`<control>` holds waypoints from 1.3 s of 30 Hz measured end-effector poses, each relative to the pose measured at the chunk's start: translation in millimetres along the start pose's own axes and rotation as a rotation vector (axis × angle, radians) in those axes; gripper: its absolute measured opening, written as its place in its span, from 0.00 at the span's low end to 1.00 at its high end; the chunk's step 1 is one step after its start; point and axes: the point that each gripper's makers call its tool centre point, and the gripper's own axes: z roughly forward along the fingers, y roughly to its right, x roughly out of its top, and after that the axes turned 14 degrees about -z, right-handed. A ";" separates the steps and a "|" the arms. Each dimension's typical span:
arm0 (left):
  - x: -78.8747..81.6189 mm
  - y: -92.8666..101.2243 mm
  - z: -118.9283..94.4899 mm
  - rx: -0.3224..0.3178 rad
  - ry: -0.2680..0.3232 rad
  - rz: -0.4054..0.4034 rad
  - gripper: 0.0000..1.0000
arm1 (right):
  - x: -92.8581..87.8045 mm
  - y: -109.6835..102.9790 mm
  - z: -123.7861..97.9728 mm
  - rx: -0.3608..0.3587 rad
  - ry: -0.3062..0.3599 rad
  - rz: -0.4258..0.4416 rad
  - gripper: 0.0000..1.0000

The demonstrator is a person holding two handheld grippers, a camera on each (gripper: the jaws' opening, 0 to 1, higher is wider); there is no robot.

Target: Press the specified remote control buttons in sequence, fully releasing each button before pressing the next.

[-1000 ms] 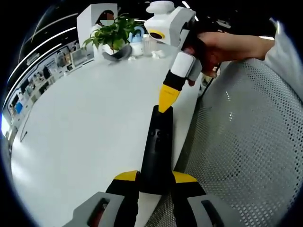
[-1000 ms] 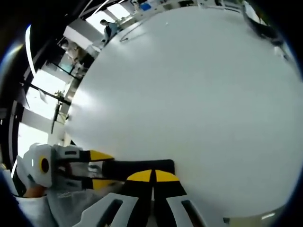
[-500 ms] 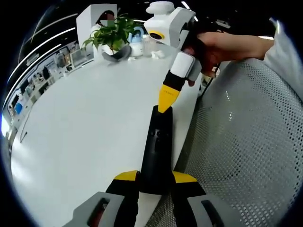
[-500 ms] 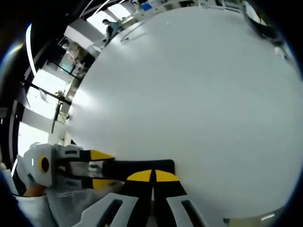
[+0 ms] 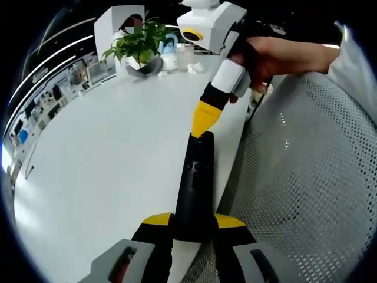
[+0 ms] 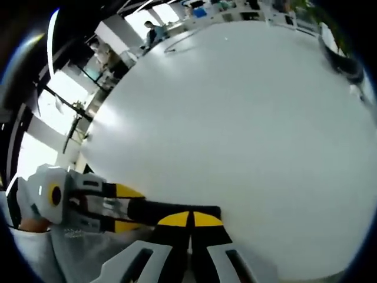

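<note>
Black remote (image 5: 195,187) clamped in left tool (image 5: 192,223); no legible writing

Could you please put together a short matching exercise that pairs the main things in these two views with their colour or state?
Column one:
1. remote control
2. potted plant
3. right gripper
4. table

Column two:
A. white, broad and flat
B. black, clamped by the left gripper
C. green, at the table's far end
D. yellow tips closed over the remote's far end

Pairs: 1-B, 2-C, 3-D, 4-A
</note>
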 end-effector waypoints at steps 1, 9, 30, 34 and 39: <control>0.1 0.1 0.1 0.000 0.000 0.001 0.25 | -1.2 0.4 1.1 0.004 -0.007 0.008 0.00; 0.3 0.7 0.7 0.000 -0.001 0.010 0.25 | -6.9 -2.0 4.2 -0.002 -0.044 -0.023 0.00; 0.6 5.5 1.8 -0.012 0.008 0.041 0.25 | -12.9 1.2 6.2 -0.007 -0.070 0.009 0.00; 1.4 5.6 2.6 -0.013 0.014 0.025 0.25 | -13.3 1.5 6.3 -0.002 -0.061 0.034 0.00; 3.6 6.1 4.5 -0.011 0.027 0.004 0.25 | -12.9 1.1 6.1 0.013 -0.051 0.070 0.00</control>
